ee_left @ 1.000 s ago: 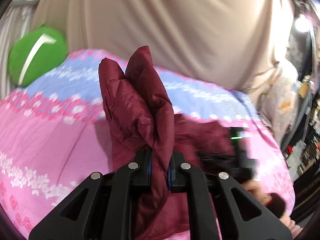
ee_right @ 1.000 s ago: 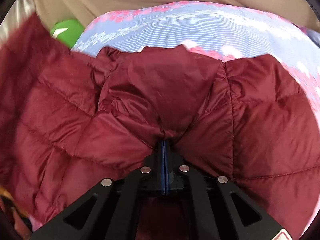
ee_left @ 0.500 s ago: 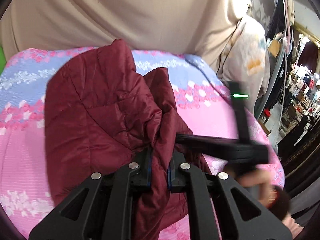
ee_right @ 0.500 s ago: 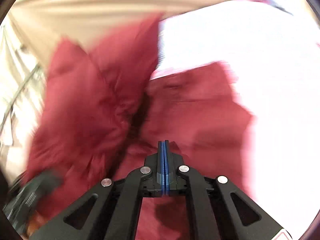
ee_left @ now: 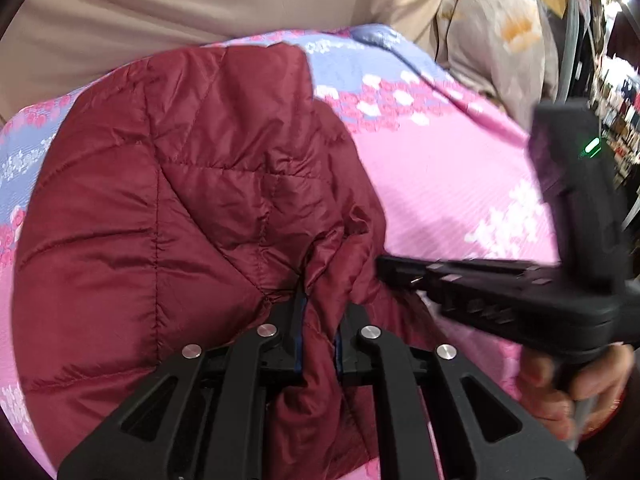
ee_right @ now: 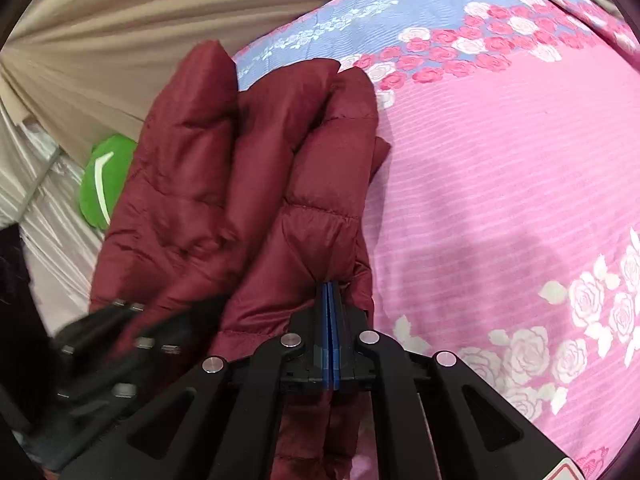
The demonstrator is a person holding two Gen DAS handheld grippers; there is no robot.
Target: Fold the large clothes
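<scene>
A dark red quilted puffer jacket [ee_left: 168,208] lies folded over on the pink and blue floral bed cover [ee_left: 448,184]. My left gripper [ee_left: 318,316] is shut on a bunched fold of the jacket near its front edge. My right gripper [ee_right: 330,300] is shut on another thin edge of the jacket [ee_right: 240,176], which rises in puffy folds ahead of it. The right gripper also shows in the left wrist view [ee_left: 500,292], just right of the jacket, held by a hand. The left gripper appears blurred in the right wrist view [ee_right: 120,340], low left.
A beige curtain [ee_left: 180,4] hangs behind the bed. A green round cushion [ee_right: 106,180] sits at the bed's far left by silvery fabric. A floral cloth [ee_left: 496,40] and shop racks stand to the right. The bed cover [ee_right: 500,200] extends to the right.
Both grippers have swung the jacket over and lowered it, so it now lies broader and flatter on the bed. The right gripper has moved close beside the left one.
</scene>
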